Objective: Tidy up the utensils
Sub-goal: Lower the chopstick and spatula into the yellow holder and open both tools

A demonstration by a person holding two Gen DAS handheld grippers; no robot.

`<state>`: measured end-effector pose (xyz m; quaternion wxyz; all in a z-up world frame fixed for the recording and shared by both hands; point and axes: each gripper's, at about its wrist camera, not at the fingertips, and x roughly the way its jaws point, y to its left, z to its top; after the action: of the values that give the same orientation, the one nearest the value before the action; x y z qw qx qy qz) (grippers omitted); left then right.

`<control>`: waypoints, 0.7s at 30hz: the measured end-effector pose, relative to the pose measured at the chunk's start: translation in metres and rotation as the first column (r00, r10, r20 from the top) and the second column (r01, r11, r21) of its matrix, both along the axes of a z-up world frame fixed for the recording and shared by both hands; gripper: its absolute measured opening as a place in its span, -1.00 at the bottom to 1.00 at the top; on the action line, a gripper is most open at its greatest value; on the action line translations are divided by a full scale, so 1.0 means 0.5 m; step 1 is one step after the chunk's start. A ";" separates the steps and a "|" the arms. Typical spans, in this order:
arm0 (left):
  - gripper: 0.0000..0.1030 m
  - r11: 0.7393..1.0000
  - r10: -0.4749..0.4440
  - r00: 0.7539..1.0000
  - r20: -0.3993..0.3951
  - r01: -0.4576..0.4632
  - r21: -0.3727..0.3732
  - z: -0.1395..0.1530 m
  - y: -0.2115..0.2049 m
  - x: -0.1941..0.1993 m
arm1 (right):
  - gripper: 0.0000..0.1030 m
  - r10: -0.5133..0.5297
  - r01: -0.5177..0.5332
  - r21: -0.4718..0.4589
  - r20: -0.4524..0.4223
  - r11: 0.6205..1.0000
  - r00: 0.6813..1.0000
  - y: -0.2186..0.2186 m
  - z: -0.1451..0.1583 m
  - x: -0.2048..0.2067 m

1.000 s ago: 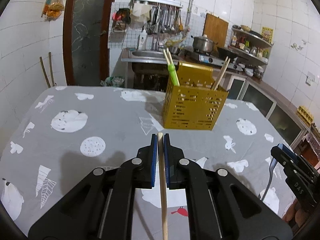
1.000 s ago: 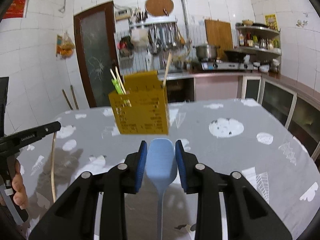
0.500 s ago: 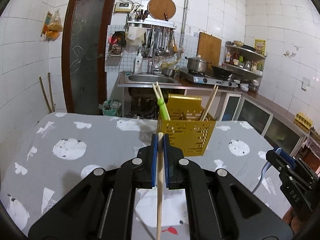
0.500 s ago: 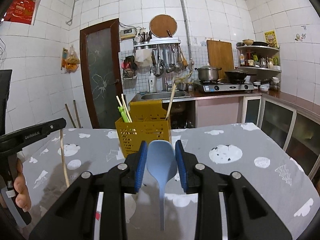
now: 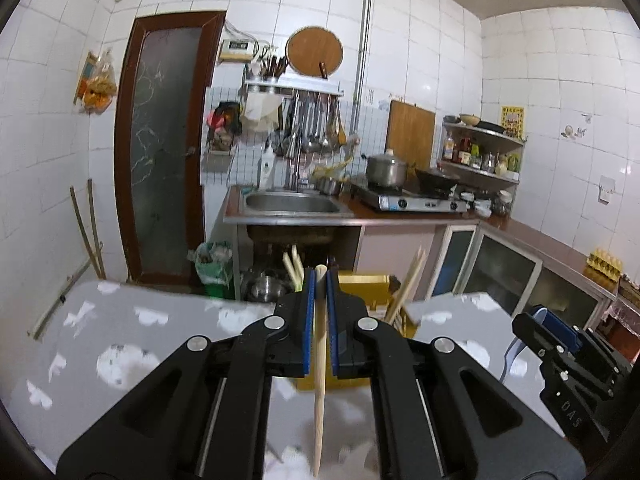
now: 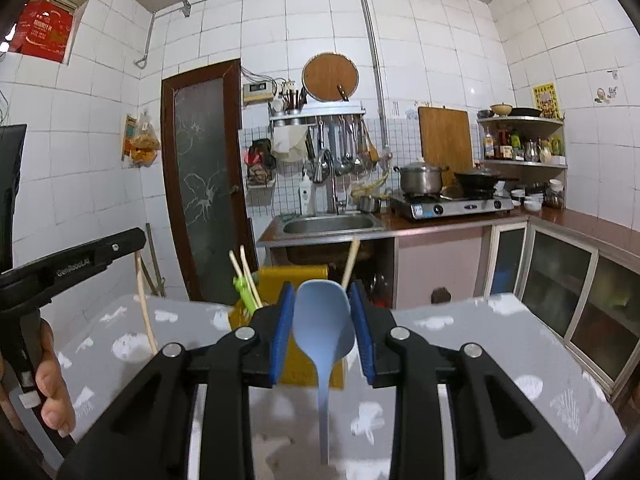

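Note:
My left gripper (image 5: 320, 280) is shut on a wooden chopstick (image 5: 319, 392) that hangs down between the pads, lifted above the table. My right gripper (image 6: 322, 300) is shut on a light blue spoon (image 6: 323, 320), bowl up, handle hanging down. The yellow perforated utensil basket (image 6: 308, 364) stands on the table just beyond both grippers, mostly hidden behind the fingers; it also shows in the left wrist view (image 5: 362, 286). Chopsticks (image 6: 245, 276) with a green holder stick out of it. The right gripper shows at the left view's right edge (image 5: 560, 344).
The table has a grey cloth (image 6: 460, 332) with white prints. Behind it are a steel sink (image 5: 292, 204), a stove with pots (image 6: 452, 204), a dark door (image 5: 164, 152) and cabinets (image 6: 572, 280) at right. The left gripper and hand show in the right view (image 6: 48, 272).
Both grippers have risen and tilted up with their utensils; the views now look over the basket toward the kitchen wall, and the basket has sunk behind the fingers.

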<state>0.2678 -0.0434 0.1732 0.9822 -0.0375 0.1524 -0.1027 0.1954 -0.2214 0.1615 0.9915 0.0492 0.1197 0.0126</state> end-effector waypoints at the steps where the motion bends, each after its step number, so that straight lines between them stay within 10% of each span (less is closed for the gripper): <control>1: -0.91 1.000 0.001 1.000 0.013 -0.001 0.000 0.011 -0.006 0.008 | -0.43 -0.002 0.002 -0.005 0.010 1.000 1.000 0.001 0.015 0.015; 12: -0.91 0.998 0.020 0.988 0.152 -0.012 -0.054 0.151 -0.039 0.145 | -0.43 -0.030 0.027 0.036 0.093 0.999 0.995 -0.027 0.125 0.163; 21: -0.91 1.000 0.019 0.982 0.188 -0.014 -0.026 0.102 -0.067 0.235 | -0.43 -0.021 0.012 0.076 0.115 0.997 0.993 -0.038 0.087 0.265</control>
<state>0.3854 -0.0767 0.2241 0.9925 -0.0408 0.0575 -0.0994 0.3281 -0.2405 0.2049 0.9943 0.0864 0.0610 0.0117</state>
